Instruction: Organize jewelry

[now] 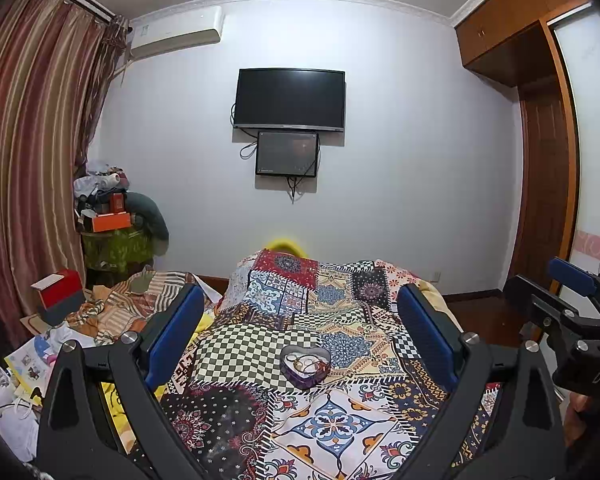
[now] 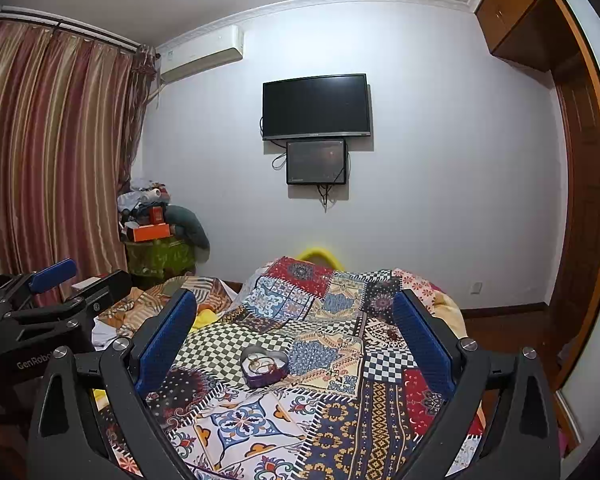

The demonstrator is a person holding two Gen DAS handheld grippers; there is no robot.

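**A:** Where is your target? Log it first.

**B:** The small heart-shaped purple tin with rings and a thin chain inside (image 1: pixel 305 364) sits open on the patchwork quilt of many printed squares (image 1: pixel 340 432), near the middle of the bed. No lid shows in either view. A small dark piece (image 2: pixel 392 334) lies on the quilt to the tin's right, apart from it; too small to tell whether it is jewelry.

**A:** Step in hand?

**B:** By my reading, either the very start or the close: most pieces sit in the tin and you hold nothing. If that dark speck is jewelry, your next move is a fine pinch on it, with the jaws narrowed well down first, since the soft quilt will give under the tips.

**A:** Jaws?

**B:** Your left gripper (image 1: pixel 300 320) has its blue-padded jaws spread wide and empty, with the tin framed between them but well ahead. Your right gripper (image 2: pixel 296 324) is the same: spread wide, nothing between.

**A:** Pose?

**B:** You hold both above the near end of the bed, side by side and level, pointing along the quilt toward the wall with the black wall-mounted television (image 1: pixel 290 100). Each shows at the edge of the other's view.
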